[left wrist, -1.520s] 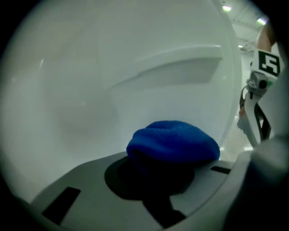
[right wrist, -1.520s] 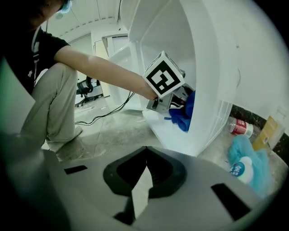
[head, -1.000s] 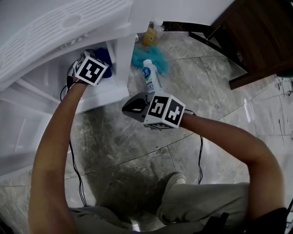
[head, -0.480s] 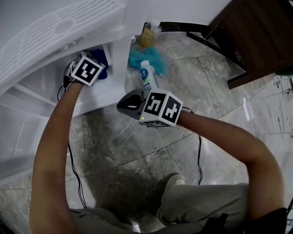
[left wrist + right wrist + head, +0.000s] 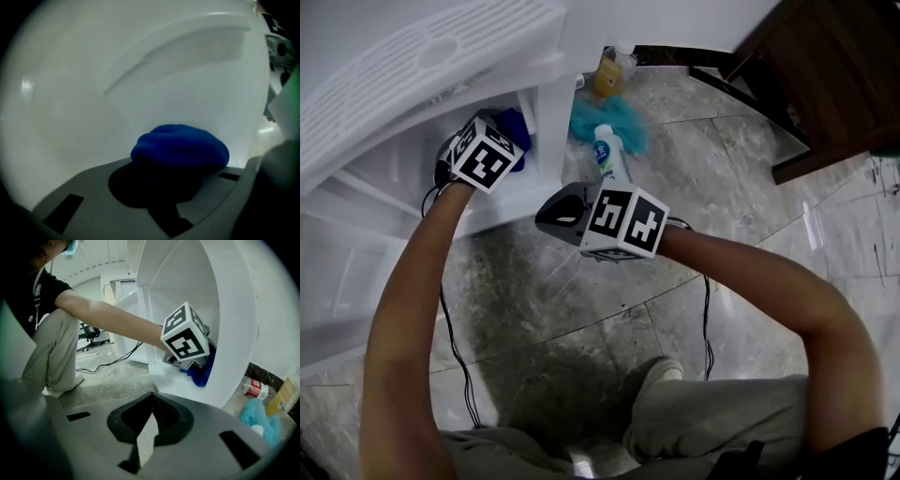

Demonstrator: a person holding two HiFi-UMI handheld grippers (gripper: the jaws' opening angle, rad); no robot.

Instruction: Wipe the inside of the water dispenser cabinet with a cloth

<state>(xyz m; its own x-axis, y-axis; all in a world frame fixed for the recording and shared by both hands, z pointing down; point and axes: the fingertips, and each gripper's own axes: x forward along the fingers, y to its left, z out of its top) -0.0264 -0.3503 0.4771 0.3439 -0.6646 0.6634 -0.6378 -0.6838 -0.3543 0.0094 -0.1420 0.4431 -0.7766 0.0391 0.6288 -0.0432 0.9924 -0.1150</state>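
Marble floor [image 5: 581, 309] lies around the white cabinet [image 5: 546, 122]. Inside, by its right wall, your left gripper [image 5: 176, 161] has its jaws clamped on the blue cloth [image 5: 180, 143]. It looks soft and light and will likely bunch, so hold the wad's middle. Your right gripper [image 5: 149, 427] has its jaws closed, empty.

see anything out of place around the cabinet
A teal cloth lies bunched on the floor beside the cabinet, with a white bottle against it. Behind, a red-labelled bottle seems to lie on its side. No spill or damage shows.
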